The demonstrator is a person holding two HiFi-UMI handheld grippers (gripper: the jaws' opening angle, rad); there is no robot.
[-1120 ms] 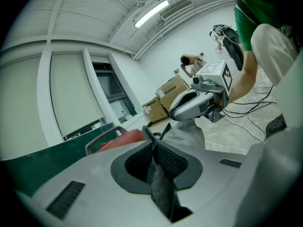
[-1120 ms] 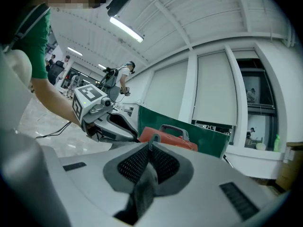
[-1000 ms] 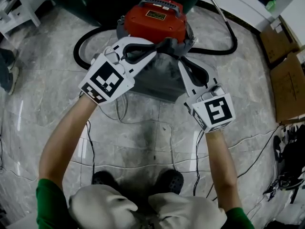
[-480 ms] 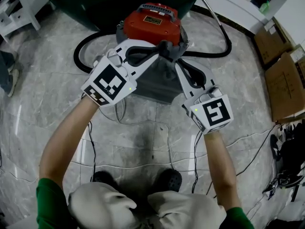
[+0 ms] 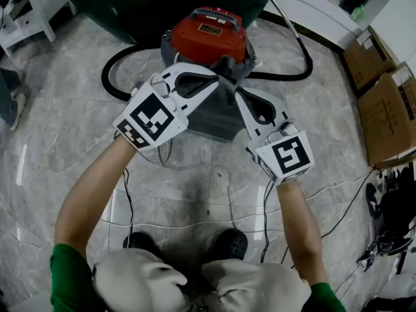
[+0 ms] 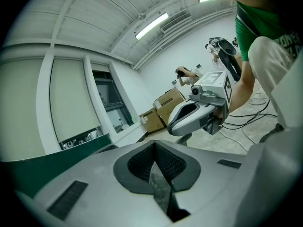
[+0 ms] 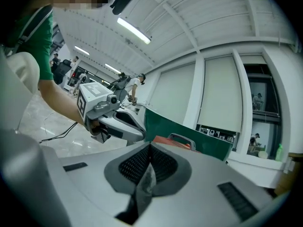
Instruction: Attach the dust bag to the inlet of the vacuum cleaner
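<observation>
Seen from above the person's bent knees (image 5: 140,281), two bare forearms reach out over a marbled floor (image 5: 195,187) strewn with thin cables, each hand carrying a white gripper. The left gripper (image 5: 218,78) is clamped on the upper edge of the grey dust bag (image 5: 218,112); its own view shows the ribbed pads pressed together with a thin fold of the fabric caught between them. The right gripper (image 5: 238,96) pinches the same edge just beside it, its jaws having just been closing, and in its own view a strip of the bag runs between the meeting pads. The bag hangs from the two grips with its long axis falling toward the floor and the person, its pinched top lying against the near side of the vacuum cleaner (image 5: 208,36), just under the red lid. The inlet itself cannot be seen, hidden behind bag and jaws; it likely sits on that near face, so the coming move would be a push straight away from the person. Both grippers converge on the spot from either side, the left tip a shade closer to the machine. Beyond, a black hose (image 5: 120,67) loops round the cleaner, and cardboard boxes (image 5: 390,109) stand well apart at right.
</observation>
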